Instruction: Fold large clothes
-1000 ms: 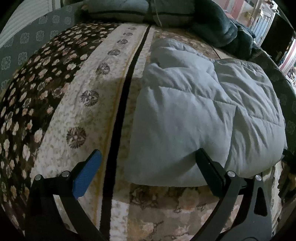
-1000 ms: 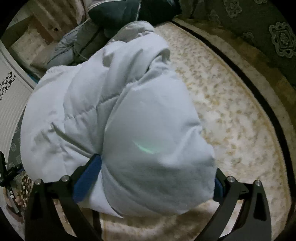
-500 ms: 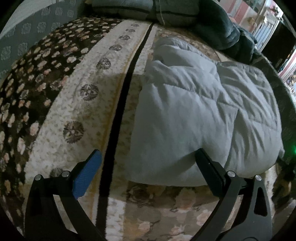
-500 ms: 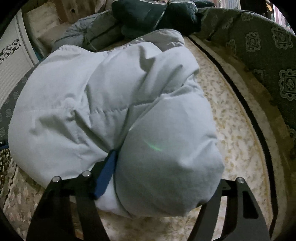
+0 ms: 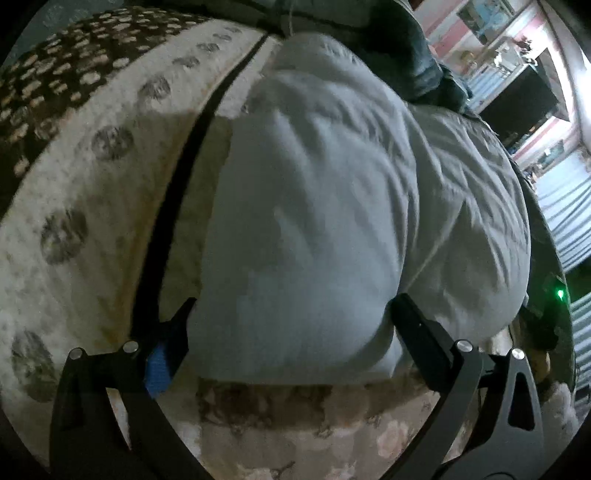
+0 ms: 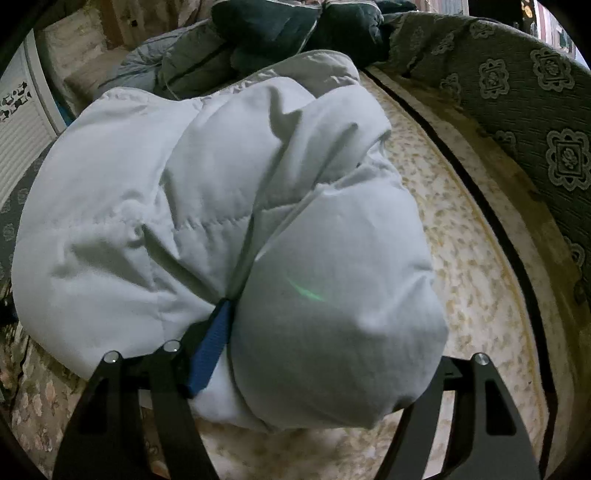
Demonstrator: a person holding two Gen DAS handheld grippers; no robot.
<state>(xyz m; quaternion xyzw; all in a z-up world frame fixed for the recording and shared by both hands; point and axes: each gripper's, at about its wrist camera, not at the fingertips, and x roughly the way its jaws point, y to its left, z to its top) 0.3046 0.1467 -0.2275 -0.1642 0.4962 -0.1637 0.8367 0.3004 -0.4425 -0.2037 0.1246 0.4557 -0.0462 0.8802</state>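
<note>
The right gripper (image 6: pixel 325 354) has just been closing and now pinches a thick puffy fold of the pale grey quilted padded jacket (image 6: pixel 192 206), which bulges between its fingers. The left gripper (image 5: pixel 291 325) stands wide, its fingers on both sides of the jacket's near edge; a grip I cannot tell. The jacket lies on the cream flower-patterned carpet (image 5: pixel 110 192), beside its black border stripe (image 5: pixel 166 221). Behind it are dark green cushions (image 6: pixel 280 26).

One pale puffer jacket (image 6: pixel 207 206), two grippers (image 5: pixel 291 314) (image 6: pixel 325 332), one patterned rug (image 5: pixel 92 192)
</note>
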